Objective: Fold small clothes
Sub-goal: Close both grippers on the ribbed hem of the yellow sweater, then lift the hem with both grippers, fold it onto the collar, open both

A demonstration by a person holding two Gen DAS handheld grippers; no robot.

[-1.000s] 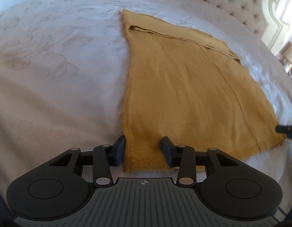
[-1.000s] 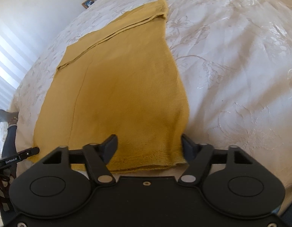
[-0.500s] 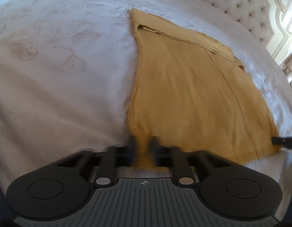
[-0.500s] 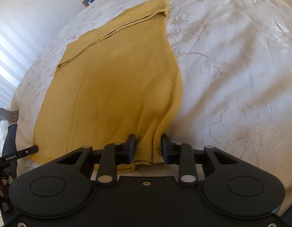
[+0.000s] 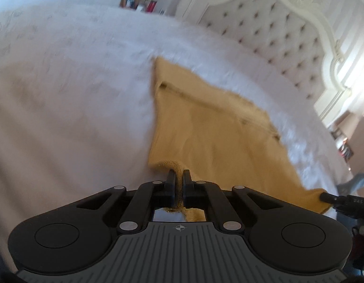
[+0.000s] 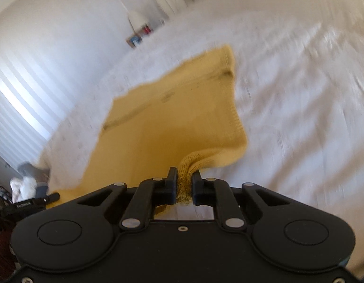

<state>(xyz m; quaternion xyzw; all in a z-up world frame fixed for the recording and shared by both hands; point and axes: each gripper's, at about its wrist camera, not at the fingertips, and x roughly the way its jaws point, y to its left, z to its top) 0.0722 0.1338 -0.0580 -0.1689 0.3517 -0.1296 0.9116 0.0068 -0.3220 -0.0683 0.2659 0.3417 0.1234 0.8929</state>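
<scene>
1. The bed (image 5: 64, 118) takes up pretty much everything: a white bedspread with a faint flower pattern. Both views are motion-blurred, so the details are mushy.
2. A tufted headboard (image 5: 276, 37) with a carved white frame runs along the far edge of the bed in the left wrist view.
3. The mustard-yellow knit garment (image 5: 217, 136) lies spread on the bed. Its far end rests flat on the bedspread; the near hem is bunched at both corners and lifted off the bed.
4. The left gripper (image 5: 179, 184) is pressed tight together, pinching one near corner of the hem, with fabric squeezed into a thin ridge between the pads.
5. The right gripper (image 6: 184, 186) has the other near corner; its jaws are closing, with a thick fold of knit wedged between them and both pads on it.
6. Each gripper's tip shows at the edge of the other's view, at the opposite hem corner.
7. A little lamp (image 6: 137, 18) sits past the far edge of the bed.
</scene>
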